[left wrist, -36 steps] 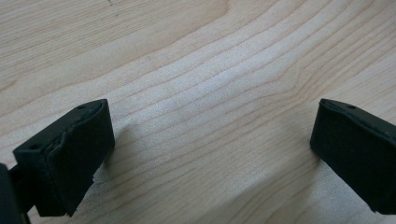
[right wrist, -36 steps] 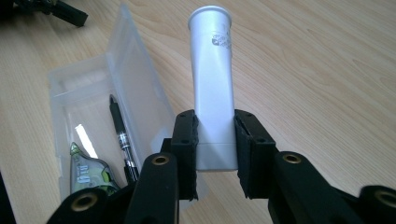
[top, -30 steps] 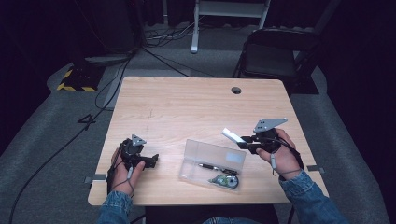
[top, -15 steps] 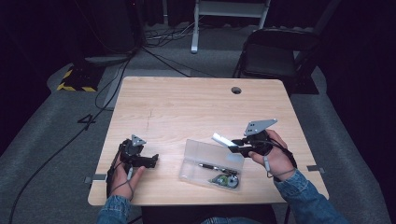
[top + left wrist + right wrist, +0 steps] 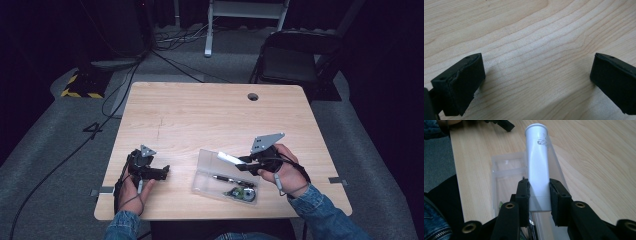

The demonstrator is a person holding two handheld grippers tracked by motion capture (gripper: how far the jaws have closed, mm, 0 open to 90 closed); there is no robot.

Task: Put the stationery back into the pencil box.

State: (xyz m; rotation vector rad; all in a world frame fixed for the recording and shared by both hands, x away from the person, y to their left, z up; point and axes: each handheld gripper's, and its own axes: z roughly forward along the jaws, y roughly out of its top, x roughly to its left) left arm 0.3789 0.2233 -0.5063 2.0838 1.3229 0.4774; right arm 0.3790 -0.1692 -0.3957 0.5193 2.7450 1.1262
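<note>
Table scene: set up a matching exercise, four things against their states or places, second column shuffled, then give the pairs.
1. white tube
2. clear plastic case
3. left gripper
4. black pen

A. lies inside the case
B. jaws wide apart over bare wood
C. clamped between the right gripper pads
D. open on the table, between the hands

Pairs: 1-C, 2-D, 3-B, 4-A
</note>
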